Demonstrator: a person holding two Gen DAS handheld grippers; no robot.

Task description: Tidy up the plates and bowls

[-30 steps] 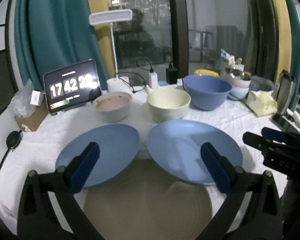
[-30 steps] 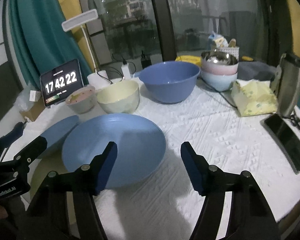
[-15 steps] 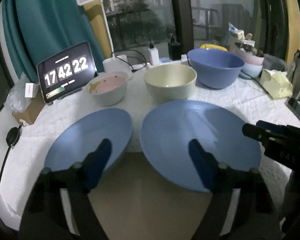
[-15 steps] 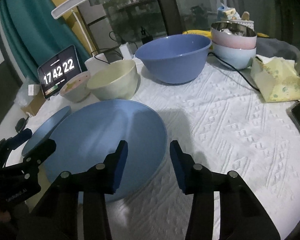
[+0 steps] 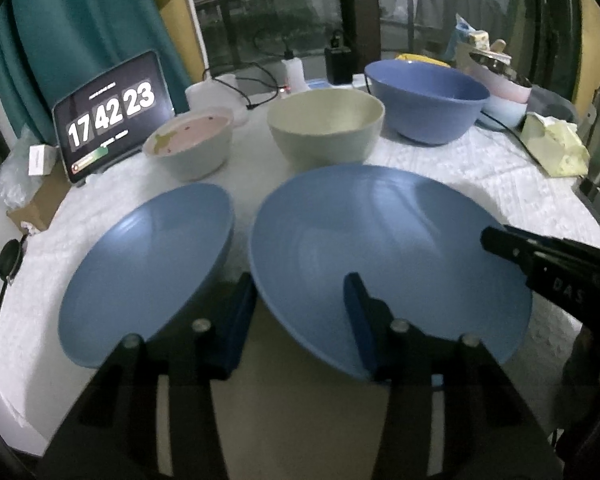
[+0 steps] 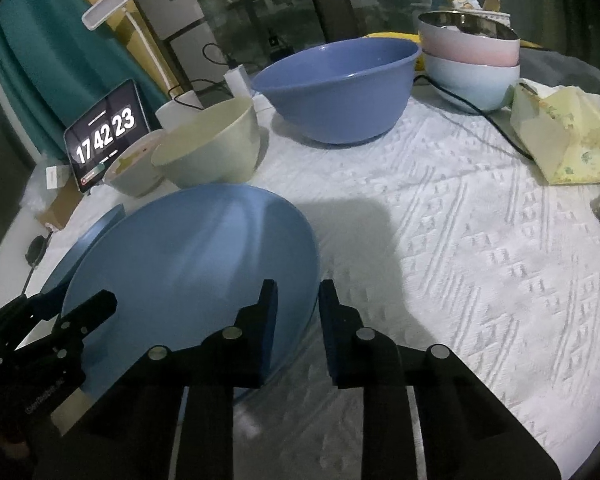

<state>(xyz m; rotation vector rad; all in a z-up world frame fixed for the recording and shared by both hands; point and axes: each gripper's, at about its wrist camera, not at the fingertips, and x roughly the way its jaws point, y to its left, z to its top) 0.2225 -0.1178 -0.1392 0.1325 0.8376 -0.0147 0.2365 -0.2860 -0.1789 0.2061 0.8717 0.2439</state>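
The left gripper [image 5: 300, 312] is closing, and the near left rim of the large blue plate [image 5: 388, 256] stands between its blue pads; one pad lies over the plate and the other is at the gap beside it, but I cannot tell if they already press the rim. The right gripper [image 6: 296, 312] is also closing, almost shut, with the right rim of the same large blue plate [image 6: 192, 264] between its pads, and a narrow gap is still visible there. This plate lies at the near edge of the table [image 6: 480, 240], which carries a white textured cloth. Just beside it, on its left, lies a second blue plate [image 5: 148, 276], close to it but apart. Behind the plates stand three bowls in a row: a pink-lined bowl [image 5: 192, 144] on the left, a cream bowl [image 5: 326, 130] in the middle and a big blue bowl [image 5: 426, 100] on the right. Further right, two stacked bowls [image 6: 470, 56] stand, pink on pale blue. A yellow tissue pack [image 6: 564, 140] lies near them. At the far left a tablet clock [image 5: 112, 116] leans upright.
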